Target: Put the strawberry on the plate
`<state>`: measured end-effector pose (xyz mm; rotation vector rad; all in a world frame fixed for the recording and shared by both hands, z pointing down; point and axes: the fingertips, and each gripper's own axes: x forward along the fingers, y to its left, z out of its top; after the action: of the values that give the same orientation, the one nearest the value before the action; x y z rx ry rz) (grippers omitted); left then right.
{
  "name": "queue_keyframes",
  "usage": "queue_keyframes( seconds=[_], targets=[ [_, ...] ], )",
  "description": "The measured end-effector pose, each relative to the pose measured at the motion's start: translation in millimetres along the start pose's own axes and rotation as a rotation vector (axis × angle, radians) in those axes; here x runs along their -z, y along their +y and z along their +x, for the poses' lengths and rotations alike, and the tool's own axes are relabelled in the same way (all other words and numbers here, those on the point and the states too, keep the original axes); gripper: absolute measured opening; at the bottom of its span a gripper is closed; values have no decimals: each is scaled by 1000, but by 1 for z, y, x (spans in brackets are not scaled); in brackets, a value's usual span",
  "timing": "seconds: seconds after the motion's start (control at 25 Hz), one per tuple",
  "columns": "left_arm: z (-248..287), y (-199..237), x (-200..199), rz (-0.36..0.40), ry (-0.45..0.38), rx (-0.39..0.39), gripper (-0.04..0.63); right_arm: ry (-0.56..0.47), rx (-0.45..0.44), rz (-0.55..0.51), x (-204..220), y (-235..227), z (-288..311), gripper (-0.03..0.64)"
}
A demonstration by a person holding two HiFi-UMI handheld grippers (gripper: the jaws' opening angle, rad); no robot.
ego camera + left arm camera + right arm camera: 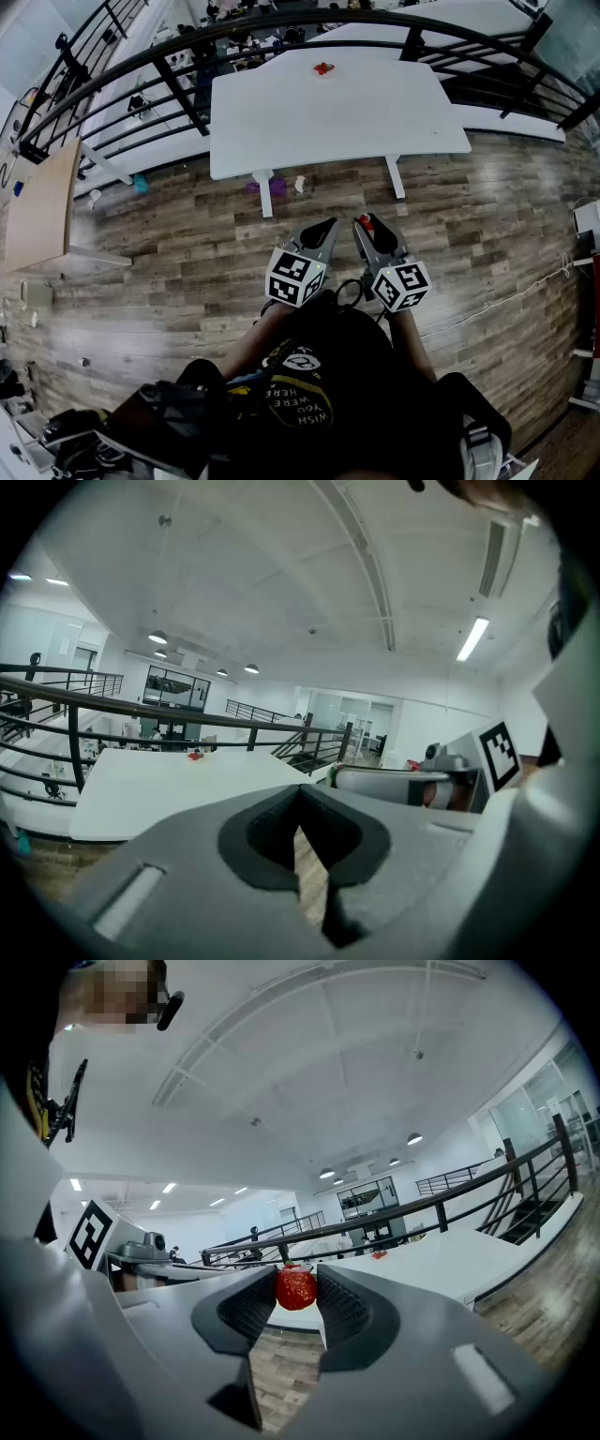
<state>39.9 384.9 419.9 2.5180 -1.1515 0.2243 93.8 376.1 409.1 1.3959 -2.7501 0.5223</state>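
A red strawberry [296, 1288] sits pinched between the dark pads of my right gripper [296, 1277], which is shut on it. In the head view the strawberry [367, 222] shows at the tips of that gripper [368, 228], held over the wooden floor in front of the person. My left gripper [323, 228] is beside it, jaws together and empty; in its own view the left gripper [300, 797] has its tips meeting. A small red thing [323, 67] lies at the far side of the white table [281, 122]; it is too small to tell what it is. I see no clear plate.
The white table stands some way ahead across the wood floor [187, 244]. A black railing [178, 89] curves behind and beside it. A light wooden board [37, 202] is at the left. Small purple and white objects [272, 186] lie near the table legs.
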Motion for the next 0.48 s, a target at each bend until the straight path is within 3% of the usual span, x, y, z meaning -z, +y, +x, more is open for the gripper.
queue_keyframes(
  seconds=[0.48],
  targets=[
    [-6, 11, 4, -12, 13, 14, 3, 6, 6, 9, 1, 6, 9, 137]
  ],
)
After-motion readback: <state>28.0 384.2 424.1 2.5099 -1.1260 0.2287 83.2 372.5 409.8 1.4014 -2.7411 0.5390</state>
